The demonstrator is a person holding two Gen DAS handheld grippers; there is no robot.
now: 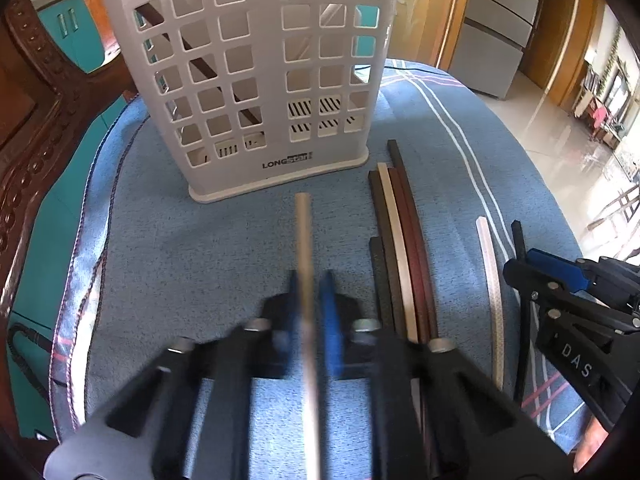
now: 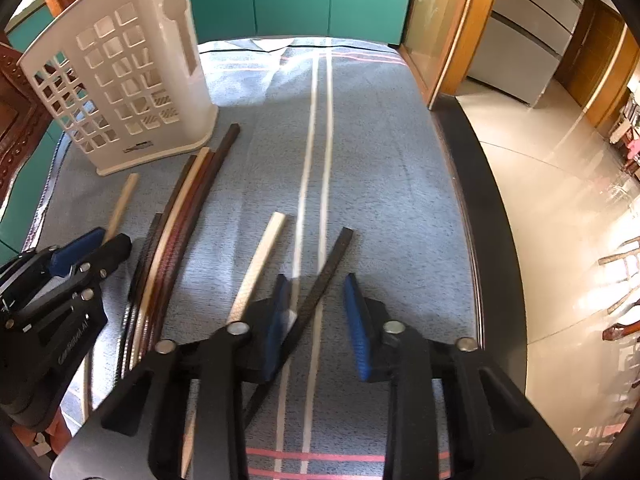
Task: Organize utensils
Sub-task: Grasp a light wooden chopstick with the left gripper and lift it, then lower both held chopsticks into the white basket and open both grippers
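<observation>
In front of the white utensil holder [image 1: 248, 80], on the blue cloth [image 1: 180, 240], my left gripper [image 1: 310, 300] is clamped tight on a pale chopstick [image 1: 303, 232]. To the holder's right, my right gripper [image 2: 316, 308] stands partly apart, a black chopstick [image 2: 320, 280] between its pads, unpressed. A chopstick bundle [image 1: 400, 248] lies just right of the holder.

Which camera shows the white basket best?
The left wrist view: the white basket stands straight ahead, its holed front wall and base fully visible. In the right wrist view it sits off in the upper left corner, seen at an angle.
</observation>
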